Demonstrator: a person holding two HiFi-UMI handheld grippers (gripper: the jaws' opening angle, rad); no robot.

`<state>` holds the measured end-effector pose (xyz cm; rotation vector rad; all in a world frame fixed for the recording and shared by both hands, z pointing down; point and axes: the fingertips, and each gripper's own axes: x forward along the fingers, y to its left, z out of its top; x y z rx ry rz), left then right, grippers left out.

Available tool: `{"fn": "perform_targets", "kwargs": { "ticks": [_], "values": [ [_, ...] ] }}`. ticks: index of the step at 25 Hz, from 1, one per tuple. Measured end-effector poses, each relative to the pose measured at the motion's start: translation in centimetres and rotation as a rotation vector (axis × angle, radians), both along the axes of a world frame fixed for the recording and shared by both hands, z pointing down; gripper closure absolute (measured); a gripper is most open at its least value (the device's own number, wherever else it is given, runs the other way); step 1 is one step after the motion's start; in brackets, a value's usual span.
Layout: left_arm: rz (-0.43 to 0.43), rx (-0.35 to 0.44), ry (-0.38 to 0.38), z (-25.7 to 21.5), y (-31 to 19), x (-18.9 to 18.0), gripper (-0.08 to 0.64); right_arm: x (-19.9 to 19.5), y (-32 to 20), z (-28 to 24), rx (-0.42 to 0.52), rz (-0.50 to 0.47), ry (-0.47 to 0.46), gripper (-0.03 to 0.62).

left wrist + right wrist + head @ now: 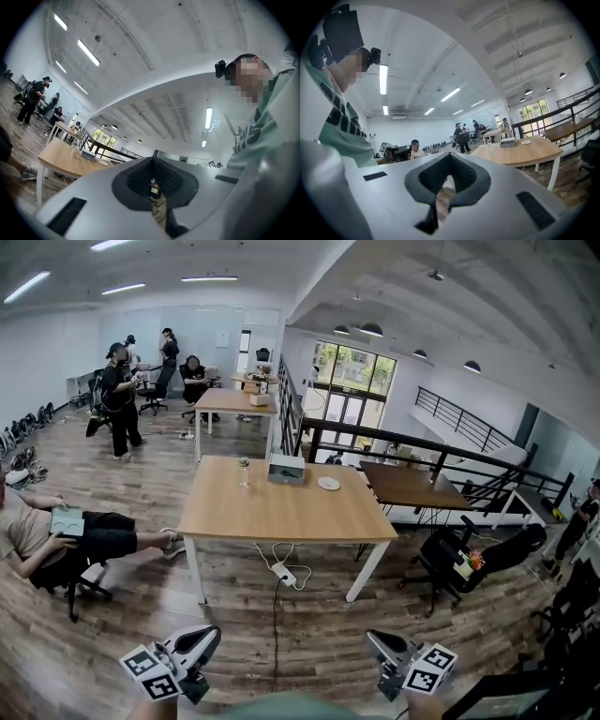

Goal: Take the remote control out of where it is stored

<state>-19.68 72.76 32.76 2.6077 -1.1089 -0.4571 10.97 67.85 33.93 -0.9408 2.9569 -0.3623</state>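
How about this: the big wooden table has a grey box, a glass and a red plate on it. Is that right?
Not quite. The head view shows the plate is white, not red. The big wooden table does have the grey box and the glass on it too.

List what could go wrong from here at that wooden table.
1. A power strip and a cable lie on the floor by the table; feet could catch them.
2. The glass stands close beside the grey box; reaching for the box could tip it.
3. The left gripper and right gripper are both shut and no remote control shows yet, so a hasty reach may hit the wrong thing.
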Motion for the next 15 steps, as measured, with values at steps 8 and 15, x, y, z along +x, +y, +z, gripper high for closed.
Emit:
{"fn": "perform_targets", "kwargs": {
  "ticks": [8, 15],
  "values": [
    [-0.059, -0.038, 0.008, 2.3, -4.2, -2.1, 0.569, -2.2, -6.8, 1.0, -0.016, -0.052, -0.002, 0.597],
    [-0.154, -0.026, -0.036, 1.6, -9.5, 1.6, 0.569, 0.0, -14.4, 2.6, 0.001, -0.157, -0.029, 0.597]
  ]
}}
